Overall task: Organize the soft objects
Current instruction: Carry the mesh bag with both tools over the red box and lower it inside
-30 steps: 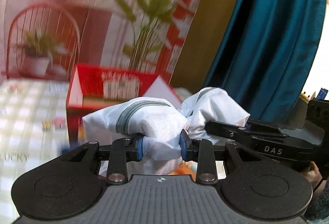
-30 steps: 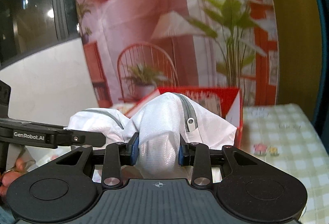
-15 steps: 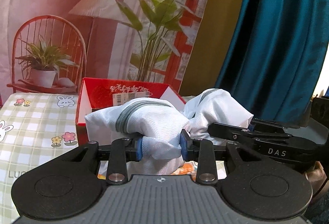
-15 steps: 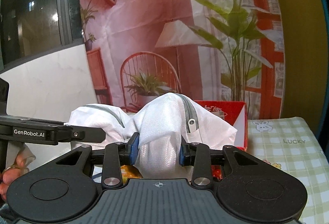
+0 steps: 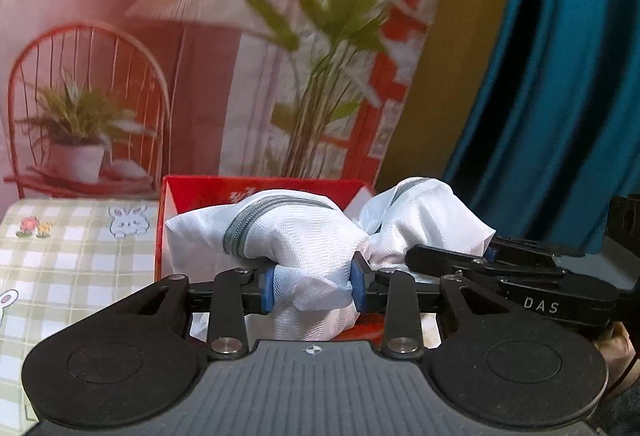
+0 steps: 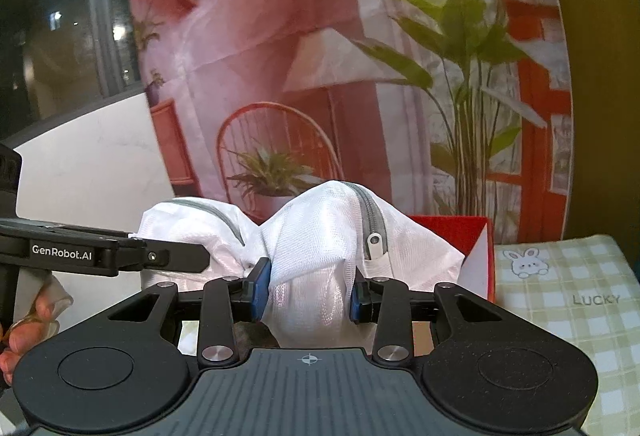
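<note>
I have a white mesh bag [image 5: 304, 236] with a grey zipper bunched between both tongs, left [image 5: 313, 287] and right [image 6: 306, 295] each pinching a fold, held up before the red box [image 5: 192, 191]. Since half a second ago the box sits nearer and the backdrop has blurred.

- Left wrist view: bag [image 5: 304, 236] bunched between the left gripper [image 5: 313, 286] pads fills centre frame, blocks the path forward.
- Red box [image 5: 192, 191] right behind the bag, walls upright.
- Right gripper [image 5: 492, 268] crowds the lower right.
- Tablecloth [image 5: 72, 248] at left is bare, free room there.
- Right wrist view: left gripper [image 6: 132, 256] bars the left; cloth at lower right is clear.
- Backdrop [image 6: 280, 55] closes off the rear.
</note>
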Demonstrator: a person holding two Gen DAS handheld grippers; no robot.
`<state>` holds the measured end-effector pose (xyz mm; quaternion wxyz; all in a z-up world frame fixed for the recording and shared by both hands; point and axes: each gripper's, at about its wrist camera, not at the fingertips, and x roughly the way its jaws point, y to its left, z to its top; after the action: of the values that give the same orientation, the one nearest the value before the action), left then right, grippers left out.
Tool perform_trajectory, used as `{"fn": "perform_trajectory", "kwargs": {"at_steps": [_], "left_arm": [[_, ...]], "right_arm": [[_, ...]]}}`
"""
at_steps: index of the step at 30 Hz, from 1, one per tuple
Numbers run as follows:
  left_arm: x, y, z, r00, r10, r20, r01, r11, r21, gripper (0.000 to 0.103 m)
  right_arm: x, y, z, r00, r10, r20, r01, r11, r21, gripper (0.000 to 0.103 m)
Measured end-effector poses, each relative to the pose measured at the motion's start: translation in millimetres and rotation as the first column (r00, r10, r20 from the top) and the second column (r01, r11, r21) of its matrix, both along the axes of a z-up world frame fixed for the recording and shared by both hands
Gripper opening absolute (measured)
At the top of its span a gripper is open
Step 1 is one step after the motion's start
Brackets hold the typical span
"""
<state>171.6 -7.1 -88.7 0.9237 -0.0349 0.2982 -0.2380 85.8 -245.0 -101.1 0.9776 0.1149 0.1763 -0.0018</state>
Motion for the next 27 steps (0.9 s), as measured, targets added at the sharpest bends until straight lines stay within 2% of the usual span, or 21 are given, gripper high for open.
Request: {"fn": "perform_trajectory", "kwargs": {"at_steps": [5,9,13,16,20,23,27], "left_arm": [[62,-2,-16,0.991,0.022,-0.133,-0.022,1.0,0.001,0.037],[95,-11,-38,0.978,0.057,-0.199,-0.049,0.998,0.048,0.037],[118,-24,-64,0.96,0.067,-0.27,-0.037,0.993,0.114,0.037],[131,-26,-83,0.937,0.075,-0.34,-0.026,0.989,0.146,0.037],[141,-28,-102,0.893,0.081,-0.443,0.001,0.983,0.181,0.037],[144,-24,-108,0.881,0.082,-0.466,0.001,0.985,0.174,0.037],[149,-22,-111,0.868,0.077,-0.491,0.004,0.987,0.162,0.037]], "right_arm": [[58,-34,-11,0.989,0.018,-0.144,-0.001,0.993,0.12,0.034],[95,-56,-28,0.971,0.009,-0.239,0.038,0.981,0.19,0.034],[118,-71,-57,0.939,-0.017,-0.343,0.108,0.962,0.249,0.033],[131,-72,-76,0.913,-0.02,-0.407,0.127,0.963,0.237,0.033],[153,-68,-97,0.83,0.017,-0.558,0.124,0.969,0.213,0.037],[164,-62,-102,0.795,0.019,-0.607,0.101,0.981,0.163,0.037],[173,-60,-107,0.761,0.008,-0.648,0.131,0.977,0.167,0.037]]}}
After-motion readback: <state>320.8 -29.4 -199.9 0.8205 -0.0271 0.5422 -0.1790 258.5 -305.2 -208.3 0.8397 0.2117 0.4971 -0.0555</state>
